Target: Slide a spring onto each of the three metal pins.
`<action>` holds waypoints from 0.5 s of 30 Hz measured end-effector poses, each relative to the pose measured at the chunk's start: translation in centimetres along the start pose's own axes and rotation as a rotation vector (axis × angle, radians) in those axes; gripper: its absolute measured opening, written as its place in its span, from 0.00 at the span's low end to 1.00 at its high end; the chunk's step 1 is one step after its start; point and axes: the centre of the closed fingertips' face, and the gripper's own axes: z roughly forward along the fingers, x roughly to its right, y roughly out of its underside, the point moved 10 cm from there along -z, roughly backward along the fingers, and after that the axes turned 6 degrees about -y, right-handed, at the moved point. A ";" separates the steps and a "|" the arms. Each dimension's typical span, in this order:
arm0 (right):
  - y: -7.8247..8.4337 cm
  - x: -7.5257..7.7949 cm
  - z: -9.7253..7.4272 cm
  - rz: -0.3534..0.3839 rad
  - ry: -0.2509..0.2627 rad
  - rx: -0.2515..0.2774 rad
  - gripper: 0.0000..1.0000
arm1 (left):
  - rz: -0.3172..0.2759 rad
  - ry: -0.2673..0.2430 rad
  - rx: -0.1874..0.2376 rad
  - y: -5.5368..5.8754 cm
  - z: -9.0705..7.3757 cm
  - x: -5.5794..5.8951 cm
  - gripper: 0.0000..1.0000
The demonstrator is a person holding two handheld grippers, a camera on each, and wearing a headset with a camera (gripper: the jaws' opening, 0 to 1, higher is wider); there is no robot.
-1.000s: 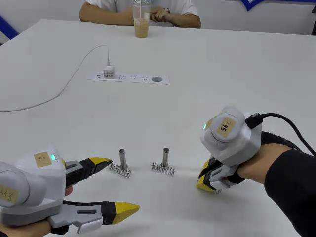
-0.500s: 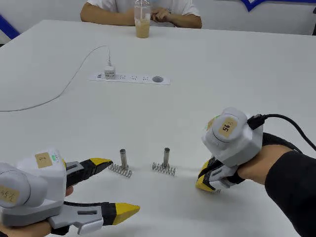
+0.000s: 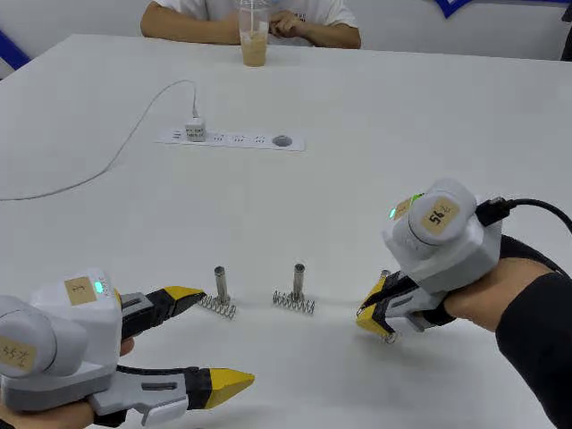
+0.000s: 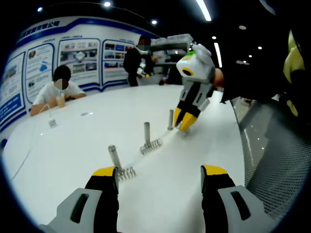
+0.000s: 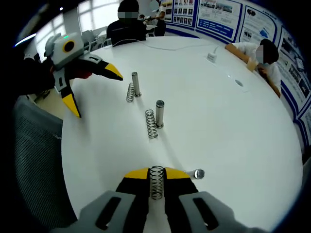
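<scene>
Count first: pins 3, springs 3, tools 2. Left pin point(image 3: 221, 284), mid pin point(image 3: 298, 281) and right pin point(image 4: 170, 118) stand upright in a row on white table point(image 3: 375, 134). Spring 1 point(image 3: 216, 307) lies flat at foot of left pin. Spring 2 point(image 3: 294, 303) lies same way at mid pin. No spring on any pin yet. Spring 3 point(image 5: 156, 182) is clamped between jaws of right tool point(image 3: 369, 315), pointing out along them; tips low near table, just beside right pin. Left tool point(image 3: 214, 338) released, jaws wide apart, nothing in them, near left pin + spring 1 but apart.

Vs 0.5 s ago: right tool's body leans further right and sits a bit higher rel. to the pins. Top of right pin now peeks out beside its tips in head view; it was covered before. Left tool, left + mid pins, springs 1 and 2 in same places.

Far side: 1 power strip point(image 3: 232, 139) w/ 1 white charger point(image 3: 195, 130) plugged in, cable point(image 3: 116, 159) running off to the left. 1 clear cup point(image 3: 255, 36) of tan drink. 1 person point(image 3: 331, 36) seated behind it, forearms on table.

Writing: tan stickers point(image 3: 440, 215) on both tools, handwritten marks. Right one maybe "5" + another char, can't read for sure. Wall posters point(image 4: 80, 56) w/ text, too small to read.
</scene>
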 end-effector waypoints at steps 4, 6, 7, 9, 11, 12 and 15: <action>-0.1 -0.1 -0.3 0.007 0.007 0.021 0.12 | 0.002 0.006 0.000 0.0 0.1 0.2 0.70; -0.1 -0.1 -0.5 0.011 0.010 0.031 0.12 | 0.005 0.013 0.000 -0.1 0.2 0.4 0.70; -0.1 -0.1 -0.5 0.015 0.011 0.034 0.12 | 0.005 0.016 0.001 -0.1 0.2 0.4 0.69; 0.0 -0.1 -0.7 0.019 0.015 0.044 0.12 | 0.010 0.022 0.000 -0.2 0.3 0.5 0.69; 0.0 -0.1 -0.8 0.024 0.018 0.052 0.12 | 0.013 0.029 0.000 -0.2 0.4 0.7 0.69; 0.0 -0.1 -0.9 0.026 0.019 0.056 0.12 | 0.015 0.031 0.000 -0.2 0.5 0.7 0.69; 0.1 -0.1 -1.1 0.033 0.023 0.069 0.12 | 0.017 0.042 0.001 -0.3 0.7 0.9 0.68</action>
